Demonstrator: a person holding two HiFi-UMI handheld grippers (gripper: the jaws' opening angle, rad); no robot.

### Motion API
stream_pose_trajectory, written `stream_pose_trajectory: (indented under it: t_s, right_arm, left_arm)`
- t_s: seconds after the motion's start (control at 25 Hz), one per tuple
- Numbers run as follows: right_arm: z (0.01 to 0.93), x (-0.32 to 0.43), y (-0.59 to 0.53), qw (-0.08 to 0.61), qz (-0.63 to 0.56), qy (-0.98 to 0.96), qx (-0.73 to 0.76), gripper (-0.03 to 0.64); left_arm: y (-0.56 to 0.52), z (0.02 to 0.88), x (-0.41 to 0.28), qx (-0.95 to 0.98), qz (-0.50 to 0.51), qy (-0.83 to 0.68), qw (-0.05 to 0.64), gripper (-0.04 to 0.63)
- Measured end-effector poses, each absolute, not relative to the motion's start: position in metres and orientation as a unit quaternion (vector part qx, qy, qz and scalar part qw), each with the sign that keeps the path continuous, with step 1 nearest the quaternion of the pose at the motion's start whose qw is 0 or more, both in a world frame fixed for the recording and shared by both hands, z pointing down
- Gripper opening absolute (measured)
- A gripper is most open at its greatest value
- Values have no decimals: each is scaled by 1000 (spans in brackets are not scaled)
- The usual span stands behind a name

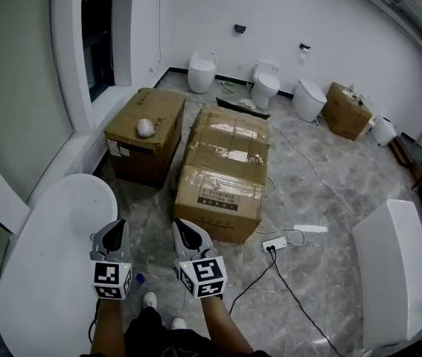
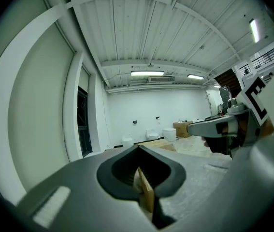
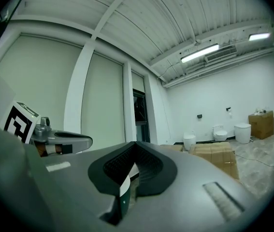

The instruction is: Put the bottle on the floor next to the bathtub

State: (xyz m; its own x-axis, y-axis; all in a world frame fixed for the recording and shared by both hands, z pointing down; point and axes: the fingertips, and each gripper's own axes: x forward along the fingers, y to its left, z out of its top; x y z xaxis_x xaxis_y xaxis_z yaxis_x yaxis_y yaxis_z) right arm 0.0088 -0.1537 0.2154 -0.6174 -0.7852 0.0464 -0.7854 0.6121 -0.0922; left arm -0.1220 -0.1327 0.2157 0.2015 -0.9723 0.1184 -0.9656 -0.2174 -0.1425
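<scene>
Bathtub (image 1: 47,274) occupied the lower left. Left gripper (image 1: 115,227) and right gripper (image 1: 184,229) were both closed and empty. A small blue-capped item, probably the bottle (image 1: 139,279), sat on the floor (image 1: 330,259) just beside the tub. It was judged light and smooth, best gripped mid-body.

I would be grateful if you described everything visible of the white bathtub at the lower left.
The bathtub is a white, smooth, glossy-looking oval tub standing on the grey marbled floor, close along the pale wall. Its rounded far end points toward a cardboard box; the frame cuts off its near end. The left gripper shows over its right rim; whether they touch cannot be told.
</scene>
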Motion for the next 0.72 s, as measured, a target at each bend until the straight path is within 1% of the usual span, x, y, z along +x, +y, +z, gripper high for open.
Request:
stream_pose_trajectory:
  t_s: [0.4,0.72]
  right_arm:
    - [185,14,-148,-7,23,-901,433,12]
    - [175,23,-143,-9,11,-898,439,12]
  left_arm:
    - [-132,181,-121,-773,-65,631,33,2]
    - [-126,170,-112,-773,-55,630,49,2]
